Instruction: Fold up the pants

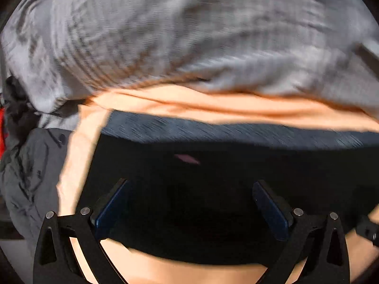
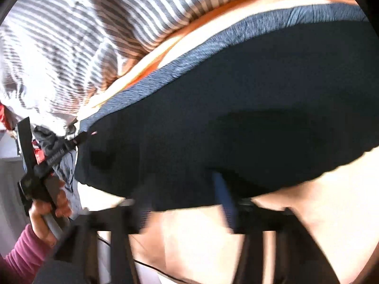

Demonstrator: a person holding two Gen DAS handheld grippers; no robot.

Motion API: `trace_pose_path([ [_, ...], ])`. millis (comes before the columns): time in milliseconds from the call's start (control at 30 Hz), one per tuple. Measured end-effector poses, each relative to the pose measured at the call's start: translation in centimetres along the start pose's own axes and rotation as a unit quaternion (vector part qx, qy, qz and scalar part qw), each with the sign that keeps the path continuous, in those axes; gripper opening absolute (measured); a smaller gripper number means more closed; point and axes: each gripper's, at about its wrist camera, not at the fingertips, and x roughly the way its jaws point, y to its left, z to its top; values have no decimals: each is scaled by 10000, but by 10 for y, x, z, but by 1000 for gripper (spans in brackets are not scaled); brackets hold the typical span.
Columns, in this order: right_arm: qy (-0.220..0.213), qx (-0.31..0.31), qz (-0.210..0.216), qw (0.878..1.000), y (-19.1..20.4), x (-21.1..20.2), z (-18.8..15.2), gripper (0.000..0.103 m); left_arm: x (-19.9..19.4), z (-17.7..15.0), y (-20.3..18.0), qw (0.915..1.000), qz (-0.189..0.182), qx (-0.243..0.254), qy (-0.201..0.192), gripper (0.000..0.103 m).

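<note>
Pants [image 2: 236, 108]: dark navy, lying flat as a folded slab on a peach sheet [image 2: 331, 201]. A lighter heathered-blue band [image 2: 213, 45], apparently the waistband, runs along the far edge. Long axis runs side to side across both views, tilted up to the right in the right wrist view. Which end the legs point to cannot be told; both ends run out of sharp view.

Left tool [image 1: 189, 208]: jaws stand wide apart above the dark cloth, blue pads [image 1: 111, 210] on either side, nothing pinched between them.

Right tool [image 2: 184, 210]: badly blurred; jaws apart, one blue pad [image 2: 225, 203] at the near hem of the pants. No cloth visibly clamped. Contact with the hem cannot be settled.

Risks, as judgement:
- Near hem is loose; a tool dragging off it could pull the top layer askew and spoil the fold.
- A shallow bite could catch one layer only, so layers separate on lifting.
- Both views are motion-blurred; fast moves could ruffle the slab.

Surroundings: striped grey-and-white bedding [image 2: 94, 35] bunched beyond the sheet; a crumpled grey garment [image 1: 30, 177] to the left. The person's hand [image 2: 47, 215], pink sleeve [image 2: 21, 260], grips the other tool's handle at far left.
</note>
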Motion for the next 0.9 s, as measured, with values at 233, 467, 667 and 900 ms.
trace_pose_path([
  [233,-114,35,-374,9992,-21,-49,-13,80,-26,-32,-87,9967,-582,507,241,103],
  [467,-240,523,-590,9966,-81,-88,-28,82,-35,-45,-156,9932,-759,755,457,103],
  [667,-294,813,-580,9946,-122,-106,-39,82,-34,-49,-193,9908,-748,991,539,103],
  [900,-364,1016,-513,9928,-153,-122,-41,82,-41,-52,-241,9881,-744,1213,583,103],
])
